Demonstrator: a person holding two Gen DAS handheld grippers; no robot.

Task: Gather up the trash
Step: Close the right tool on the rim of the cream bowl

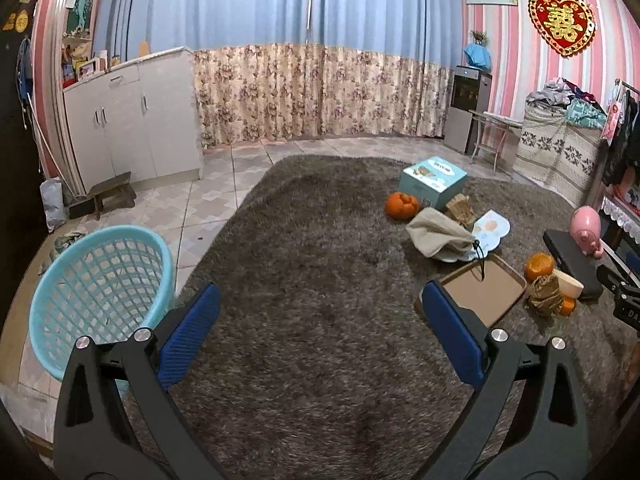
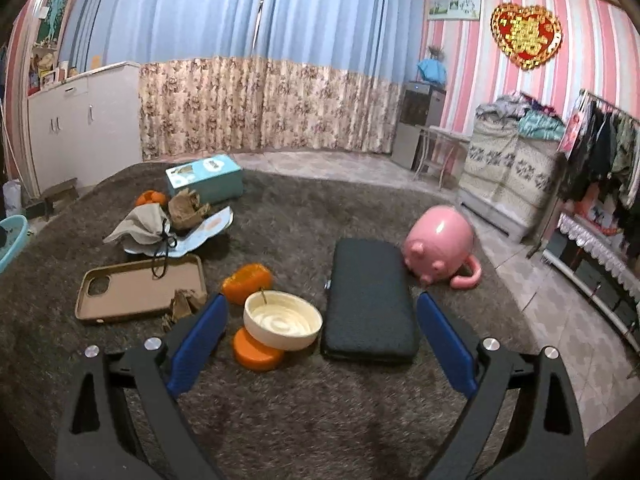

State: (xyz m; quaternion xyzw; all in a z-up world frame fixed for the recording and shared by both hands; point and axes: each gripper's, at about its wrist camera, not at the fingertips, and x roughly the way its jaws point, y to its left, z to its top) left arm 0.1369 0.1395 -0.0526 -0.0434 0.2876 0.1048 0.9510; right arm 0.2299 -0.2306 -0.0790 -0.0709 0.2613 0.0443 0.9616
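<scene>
A light blue lattice basket [image 1: 100, 292] stands upright on the tiled floor. Orange peels [image 2: 247, 278] and crumpled brown paper [image 2: 187, 205] lie scattered on the shaggy carpet [image 2: 300, 208].

Shaggy rug [image 2: 280, 420] — peels [image 2: 247, 277], bowl [image 2: 283, 319], case [image 2: 369, 300]

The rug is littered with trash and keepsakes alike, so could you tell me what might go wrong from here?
1. The crumpled paper lies against the phone case, so a grab could catch both.
2. Orange peel touches the bowl, which could tip.
3. The basket sits off the rug, so a drop may miss.
</scene>
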